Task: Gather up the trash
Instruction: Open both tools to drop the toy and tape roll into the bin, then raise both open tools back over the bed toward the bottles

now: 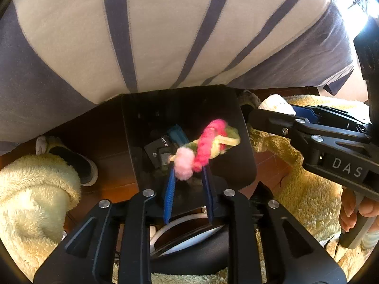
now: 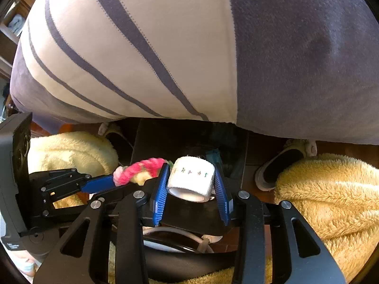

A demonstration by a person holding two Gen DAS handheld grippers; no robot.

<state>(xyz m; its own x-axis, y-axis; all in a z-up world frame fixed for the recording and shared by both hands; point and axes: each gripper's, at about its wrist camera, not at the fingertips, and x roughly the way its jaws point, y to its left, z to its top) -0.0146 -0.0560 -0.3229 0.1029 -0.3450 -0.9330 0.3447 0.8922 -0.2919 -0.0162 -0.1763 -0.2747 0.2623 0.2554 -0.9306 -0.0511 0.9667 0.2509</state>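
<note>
The left gripper was clamped on a pink and yellow fuzzy twist above the black bin; just to its right, the right gripper pinched a white tape roll over the same bin

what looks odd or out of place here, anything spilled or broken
Nothing looks spilled or broken. The left tool holds a fuzzy pink and yellow yarn piece and the right tool grips a white roll, both over the dark bin, which already holds some items.
</note>
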